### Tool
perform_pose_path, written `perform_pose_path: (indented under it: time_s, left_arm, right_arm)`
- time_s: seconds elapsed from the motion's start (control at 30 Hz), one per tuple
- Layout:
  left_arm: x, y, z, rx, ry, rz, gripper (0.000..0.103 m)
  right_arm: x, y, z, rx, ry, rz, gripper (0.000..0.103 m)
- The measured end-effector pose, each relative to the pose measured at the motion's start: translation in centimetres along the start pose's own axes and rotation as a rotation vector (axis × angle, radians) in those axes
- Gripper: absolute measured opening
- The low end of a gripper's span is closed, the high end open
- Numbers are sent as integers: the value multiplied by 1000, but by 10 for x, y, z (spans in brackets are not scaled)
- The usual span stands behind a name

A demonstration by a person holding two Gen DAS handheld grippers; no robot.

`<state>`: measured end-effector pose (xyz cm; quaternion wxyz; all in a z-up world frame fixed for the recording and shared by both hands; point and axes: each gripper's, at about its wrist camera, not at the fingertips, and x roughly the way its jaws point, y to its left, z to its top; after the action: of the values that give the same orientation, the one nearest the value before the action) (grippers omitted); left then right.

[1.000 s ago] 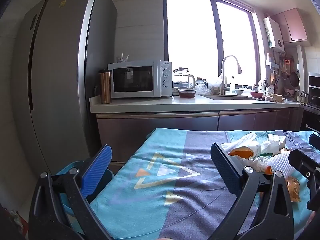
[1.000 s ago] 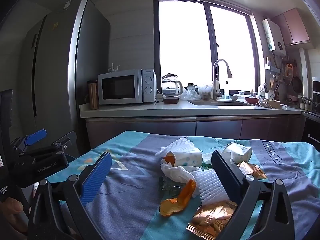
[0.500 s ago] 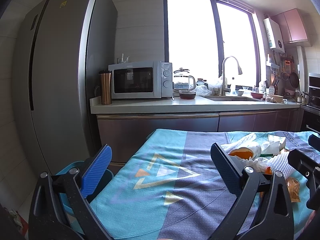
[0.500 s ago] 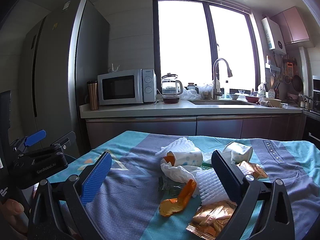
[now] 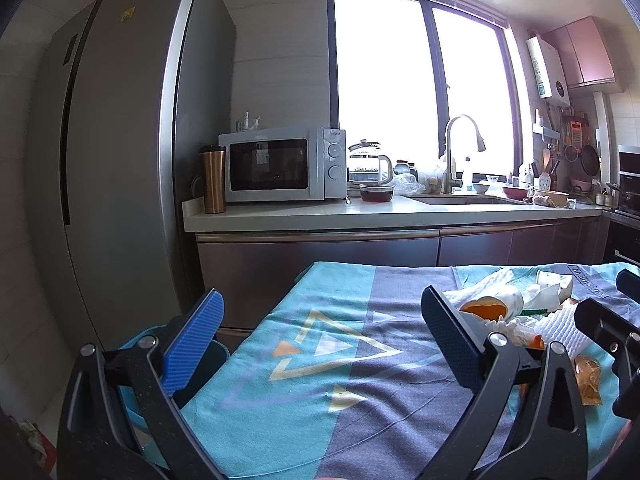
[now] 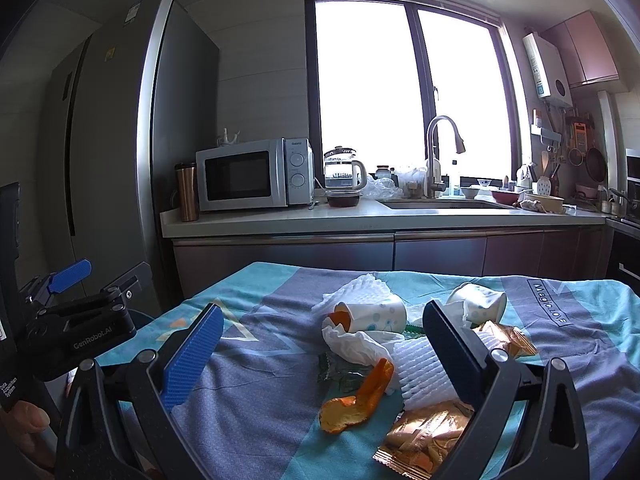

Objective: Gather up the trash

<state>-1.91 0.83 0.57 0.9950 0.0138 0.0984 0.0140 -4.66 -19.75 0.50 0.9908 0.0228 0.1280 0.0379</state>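
Trash lies in a pile on a table covered by a teal and grey cloth [image 6: 256,392]: an orange peel [image 6: 356,398], a gold snack wrapper [image 6: 424,438], white foam netting [image 6: 424,372], crumpled tissue [image 6: 352,342] and two tipped paper cups [image 6: 378,312] [image 6: 480,304]. My right gripper [image 6: 320,340] is open and empty, just short of the pile. My left gripper [image 5: 320,328] is open and empty over the cloth's left part; the pile [image 5: 516,312] is to its right. A blue bin [image 5: 200,356] shows below the table's left edge.
A kitchen counter [image 5: 360,216] stands beyond the table with a microwave [image 5: 280,164], a copper tumbler [image 5: 214,180], a glass kettle [image 5: 366,166] and a sink tap [image 5: 454,152]. A tall grey fridge [image 5: 120,160] stands at the left.
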Motion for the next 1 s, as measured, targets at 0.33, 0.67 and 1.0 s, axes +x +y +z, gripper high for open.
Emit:
perform_pose_path:
  time_s: [0.33, 0.67, 1.0]
  left_arm:
    - [-1, -1, 0, 4, 0, -1, 97]
    - [-1, -2, 0, 5, 2, -1, 97]
    - [0, -3, -1, 7, 7, -3, 97]
  right_arm:
    - [0, 0, 0, 1, 0, 2, 96]
    - [1, 0, -1, 6, -1, 4, 96]
    - [1, -1, -1, 6, 0, 5, 96]
